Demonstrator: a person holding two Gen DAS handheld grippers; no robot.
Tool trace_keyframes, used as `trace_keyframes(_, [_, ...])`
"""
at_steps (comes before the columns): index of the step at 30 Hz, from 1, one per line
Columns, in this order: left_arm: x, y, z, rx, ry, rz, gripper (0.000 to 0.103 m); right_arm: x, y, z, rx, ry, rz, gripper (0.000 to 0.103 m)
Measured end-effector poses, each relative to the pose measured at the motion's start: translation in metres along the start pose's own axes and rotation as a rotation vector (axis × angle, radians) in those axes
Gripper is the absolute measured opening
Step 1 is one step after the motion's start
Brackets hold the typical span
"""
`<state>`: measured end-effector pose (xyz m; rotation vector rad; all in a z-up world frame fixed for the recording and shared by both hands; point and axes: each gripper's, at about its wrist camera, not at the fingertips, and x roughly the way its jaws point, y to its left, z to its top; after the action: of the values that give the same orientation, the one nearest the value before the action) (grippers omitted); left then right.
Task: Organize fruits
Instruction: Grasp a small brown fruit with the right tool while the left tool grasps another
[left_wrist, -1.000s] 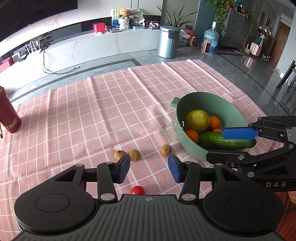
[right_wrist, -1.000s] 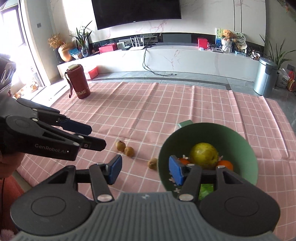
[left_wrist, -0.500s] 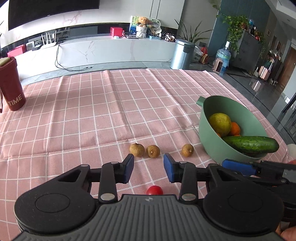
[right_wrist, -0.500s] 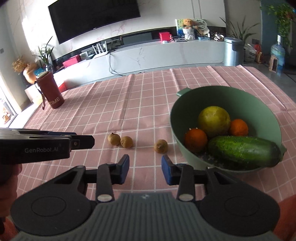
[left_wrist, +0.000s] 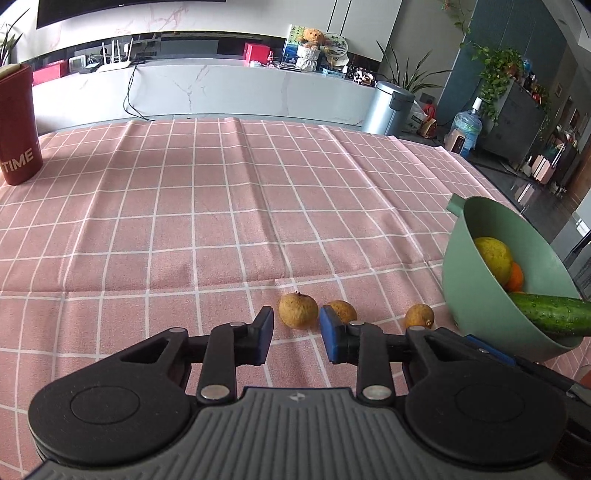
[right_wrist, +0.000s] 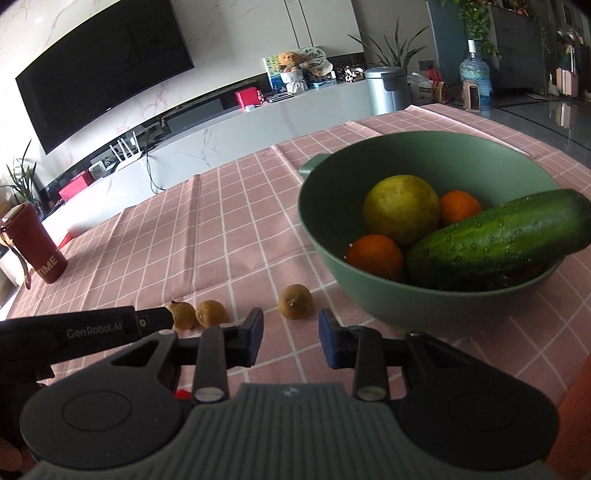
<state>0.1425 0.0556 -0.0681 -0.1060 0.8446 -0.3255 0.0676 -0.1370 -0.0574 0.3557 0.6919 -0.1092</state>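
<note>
The left gripper (left_wrist: 296, 334), fingers apart and empty, is lined up low on the leftmost longan (left_wrist: 298, 310) at lower centre, seemingly to pinch it, while the right gripper (right_wrist: 290, 338), likewise parted, faces another longan (right_wrist: 295, 301) just left of the green bowl (right_wrist: 332, 236).

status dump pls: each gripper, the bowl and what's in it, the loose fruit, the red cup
left gripper: open, empty, low over the cloth, facing the leftmost longan.
right gripper: open, empty, facing the rightmost longan.
green bowl: upright, holding produce.
cucumber: in bowl, one end past the rim.
yellow fruit: in bowl.
two oranges: in bowl.
three longans: loose on the cloth, untouched.
red cup: upright.
</note>
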Motion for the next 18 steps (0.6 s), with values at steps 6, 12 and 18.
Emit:
trace_keyframes(6, [0.009,0.003,0.001,-0.014,0.005,-0.014,0.034,0.016,0.003,-0.004,0.002,-0.035,-0.021,0.03])
trace_keyframes(12, [0.015,0.006,0.002,-0.028,0.021,-0.041,0.034,0.025,0.006,-0.006,-0.018,-0.045,-0.039,0.03])
trace_keyframes(18, [0.022,0.008,0.003,-0.039,0.039,-0.051,0.035,0.028,0.008,-0.007,-0.024,-0.057,-0.033,0.025])
